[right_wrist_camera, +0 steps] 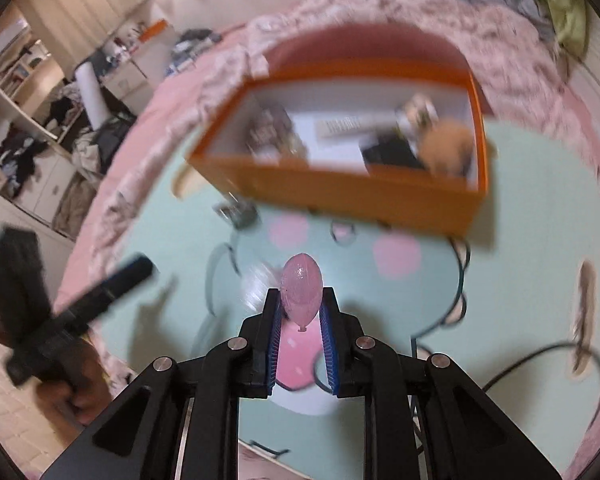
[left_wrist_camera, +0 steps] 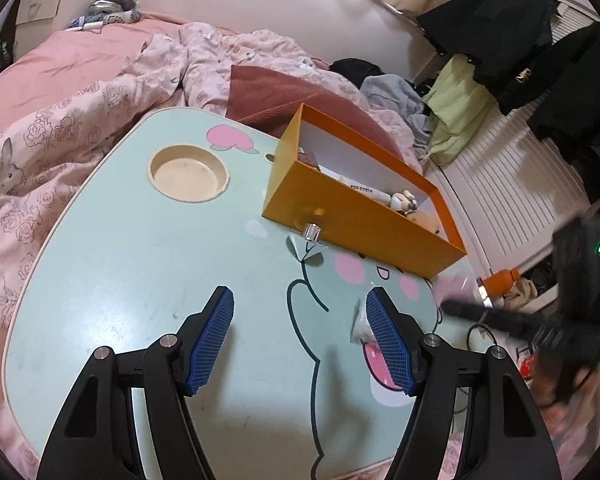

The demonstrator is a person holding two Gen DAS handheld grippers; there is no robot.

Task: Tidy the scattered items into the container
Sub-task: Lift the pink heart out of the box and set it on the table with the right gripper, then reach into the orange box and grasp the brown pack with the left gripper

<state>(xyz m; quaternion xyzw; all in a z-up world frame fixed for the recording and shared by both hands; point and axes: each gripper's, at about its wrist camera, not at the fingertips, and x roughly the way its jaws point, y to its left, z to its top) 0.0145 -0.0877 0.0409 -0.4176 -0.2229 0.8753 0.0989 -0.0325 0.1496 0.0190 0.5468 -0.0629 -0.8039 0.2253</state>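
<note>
My right gripper (right_wrist_camera: 300, 300) is closed on a pink egg-shaped item (right_wrist_camera: 301, 291), glossy and speckled, pinched between the two blue pads (right_wrist_camera: 327, 350) with its rounded end poking out past the fingertips. It hangs above the mint-green lap table (right_wrist_camera: 520, 220), over the cartoon face printed there, on the near side of the orange box (right_wrist_camera: 340, 196). That view is blurred, so I cannot make out finer detail on the egg.

The orange box sits at the far edge of the table, open at the top, with a white lining. Inside it I can see a few things already (a white tube-like item (left_wrist_camera: 370, 192), a small figurine (left_wrist_camera: 405, 201), something tan and fuzzy (right_wrist_camera: 446, 144) at the right end, a dark flat object (right_wrist_camera: 392, 154) beside it), though the blur keeps me from naming them closer.

My left gripper (left_wrist_camera: 300, 302) hangs with its fingers spread wide, gripping nothing, above the table on the near side of the box. A scrap of clear wrapper (left_wrist_camera: 360, 326) lies just beside its right pad; I cannot tell whether they touch. Just in front of the box's near wall lies a small silvery cap-like piece (left_wrist_camera: 312, 232) with a bit of foil (left_wrist_camera: 306, 250) next to it. Left of the box, the table has a round cream cup recess (left_wrist_camera: 188, 176). The table rests on a pink floral quilt (left_wrist_camera: 60, 128).
</note>
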